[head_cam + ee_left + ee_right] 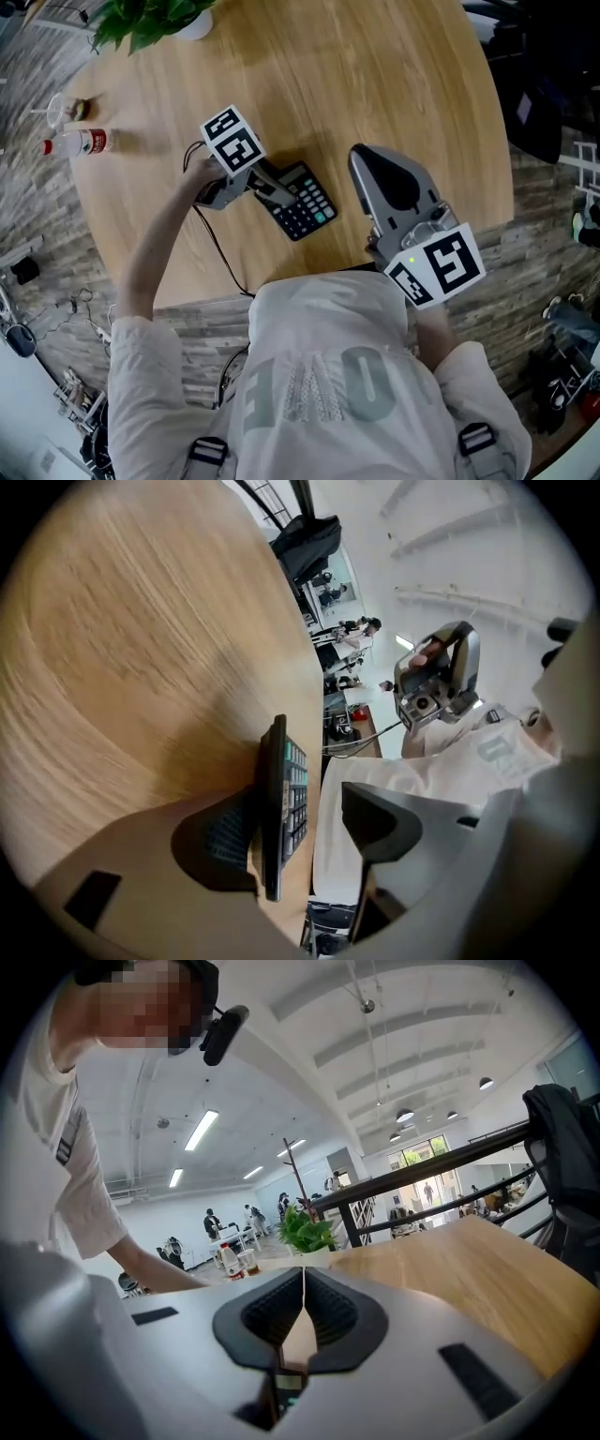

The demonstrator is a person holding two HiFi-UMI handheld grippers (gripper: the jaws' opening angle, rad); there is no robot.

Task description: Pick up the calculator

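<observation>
Round wooden table carries the calculator at frame centre, where the left gripper straddles it, jaws spread, so squeezing and lifting seemingly remain, while the right gripper, pressed together, idles lower right.

Head view overhead, left gripper view shares calculator
</observation>
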